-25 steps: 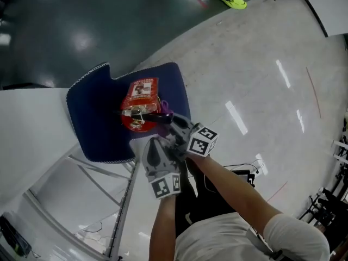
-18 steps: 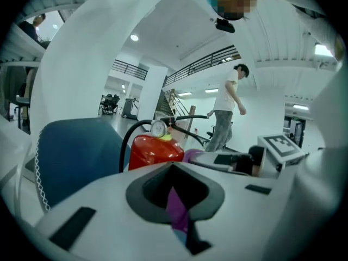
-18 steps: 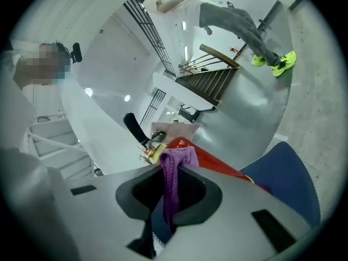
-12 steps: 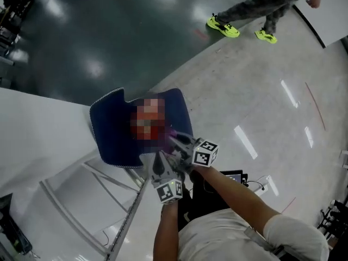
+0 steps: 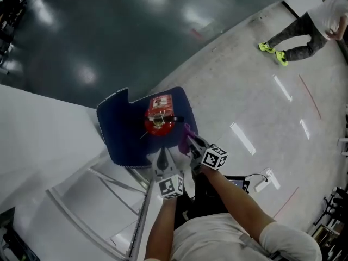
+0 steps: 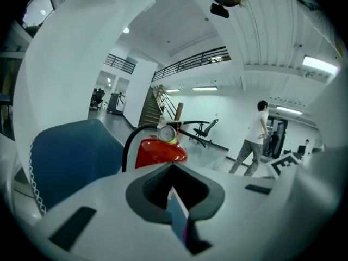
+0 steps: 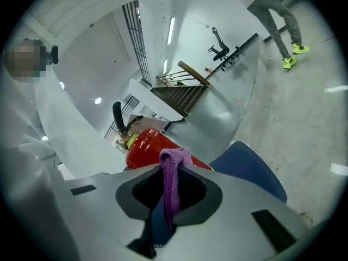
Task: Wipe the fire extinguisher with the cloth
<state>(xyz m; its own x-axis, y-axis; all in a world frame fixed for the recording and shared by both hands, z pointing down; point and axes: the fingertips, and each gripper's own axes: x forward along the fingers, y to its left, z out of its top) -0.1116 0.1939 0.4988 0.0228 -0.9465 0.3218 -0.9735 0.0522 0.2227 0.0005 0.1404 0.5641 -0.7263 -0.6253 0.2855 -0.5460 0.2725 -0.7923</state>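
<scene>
Partly hidden, cloth between jaws of right gripper.

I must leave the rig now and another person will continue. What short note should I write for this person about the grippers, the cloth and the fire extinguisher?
Left gripper: jaws together, nothing held that I can make out.
Right gripper: shut on the purple cloth; a fold sticks out past the jaws.
Fire extinguisher: upright on the blue mat, just ahead of both grippers.
Done: the cloth is in the gripper. It is not on the red body now, and nothing shows whether any wiping was done.
Left: bring the cloth onto the extinguisher and wipe it.
</scene>
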